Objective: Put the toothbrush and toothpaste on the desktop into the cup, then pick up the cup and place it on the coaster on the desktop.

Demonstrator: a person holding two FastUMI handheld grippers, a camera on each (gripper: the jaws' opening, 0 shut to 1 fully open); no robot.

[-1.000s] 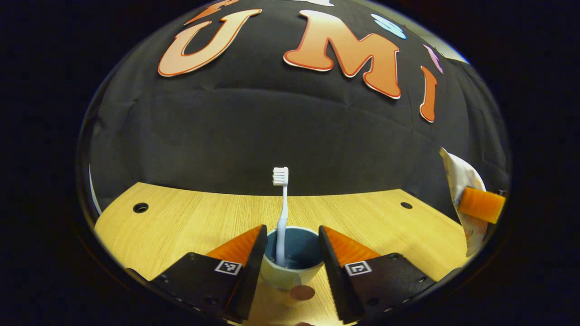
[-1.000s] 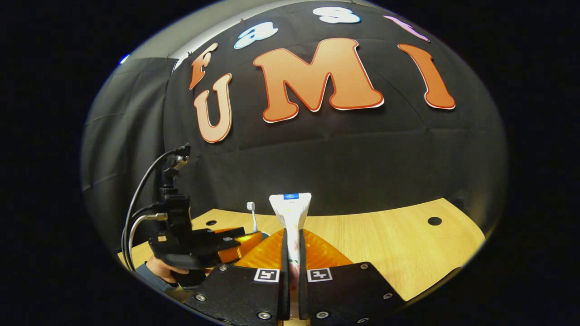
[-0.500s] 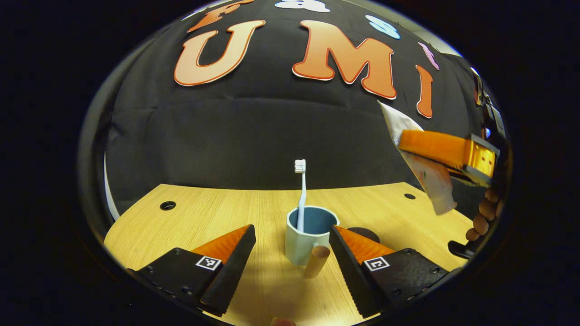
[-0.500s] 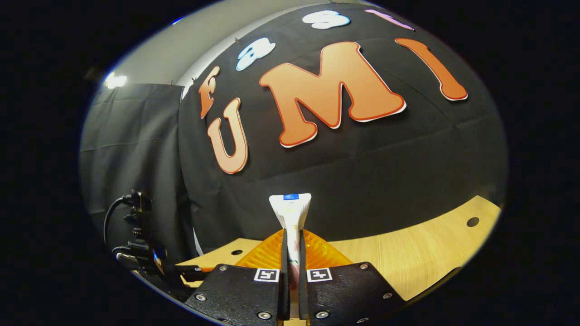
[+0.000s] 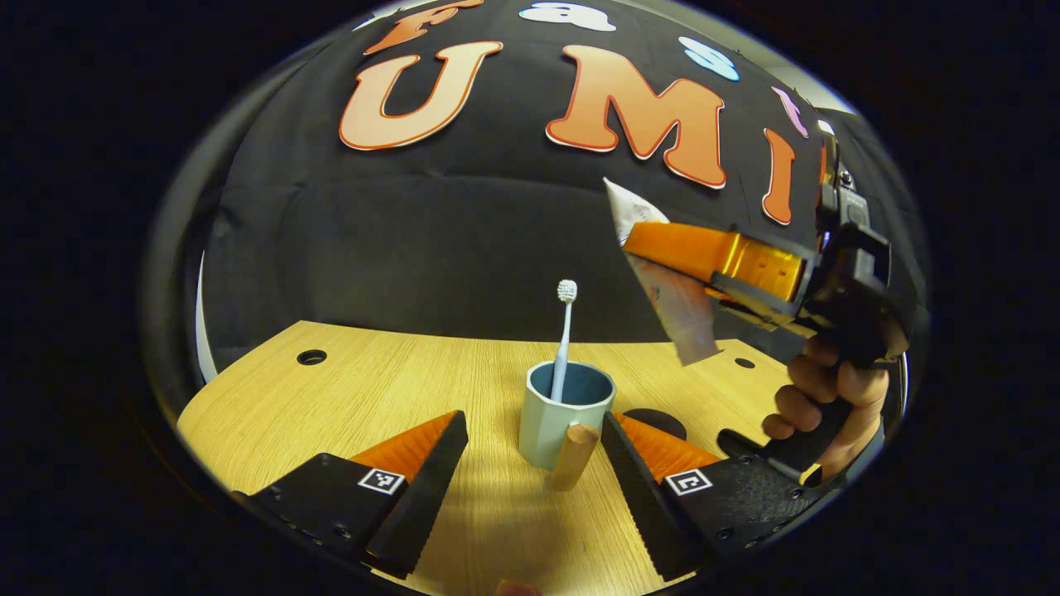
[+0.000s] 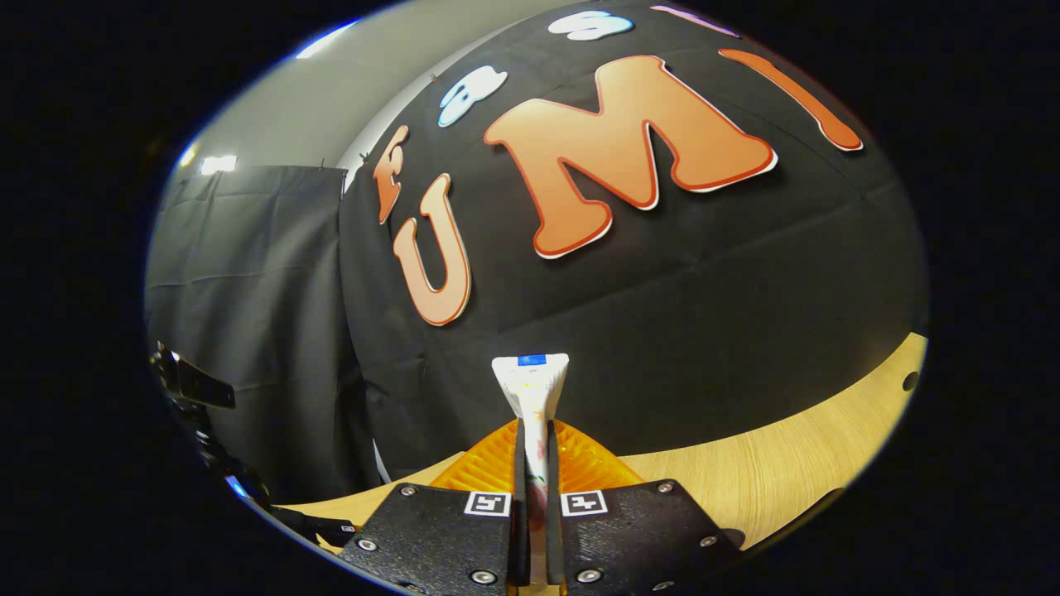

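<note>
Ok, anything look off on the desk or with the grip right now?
Nothing stands out. The cup stands upright on the desktop with the toothbrush in it. The right tongs hold the toothpaste in the air, uncrushed. The left tongs are open.

My two hand-held grippers, seen from their own cameras

At the bottom of the left gripper view, my left hand-held gripper shows two black wedge-shaped finger bases, each with a small square black-and-white marker on top, small screws near the lower edges, and fingers ribbed along their faces and toothed on the inner edge. At the right of that view my right hand-held gripper has a blocky black body behind a translucent section, with my hand below it. In the right gripper view the same gripper shows black plates with shiny round screws and two square markers side by side.
</note>
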